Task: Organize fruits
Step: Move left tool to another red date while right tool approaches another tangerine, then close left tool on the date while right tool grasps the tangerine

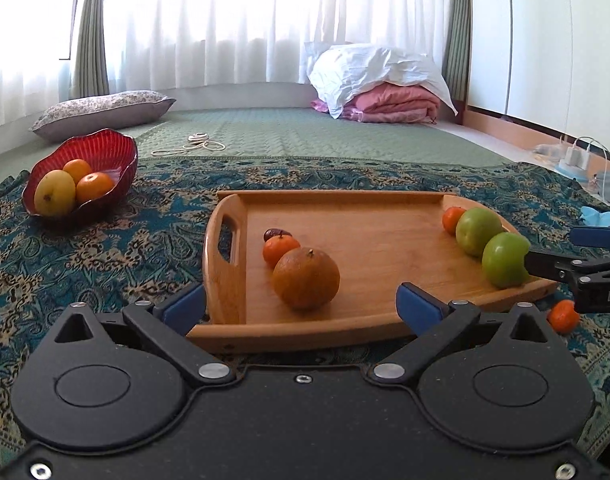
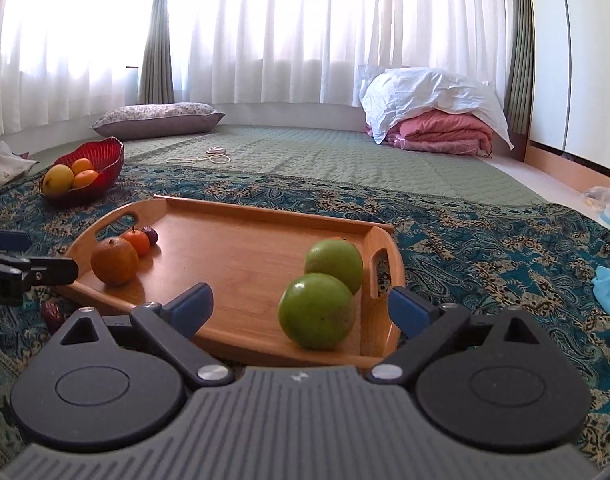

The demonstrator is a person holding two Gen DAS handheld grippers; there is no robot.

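A wooden tray (image 1: 385, 216) lies on the patterned cloth. At its left end sit a big orange (image 1: 306, 278), a small mandarin (image 1: 280, 249) and a dark date (image 1: 277, 234). My left gripper (image 1: 301, 308) stands open right before the orange, pads clear of it. At the tray's right end lie two green apples (image 2: 316, 311) (image 2: 335, 264). My right gripper (image 2: 301, 306) is open with the nearer apple in the gap between its fingers, untouched. A red bowl (image 1: 105, 148) at far left holds a mango (image 1: 55, 193) and two oranges.
One mandarin (image 1: 563, 315) lies on the cloth off the tray's right corner, and a date (image 2: 53, 312) off its left corner. A blue cloth (image 2: 609, 292) is at the right. Behind are a green mat, a cord, a pillow and folded bedding.
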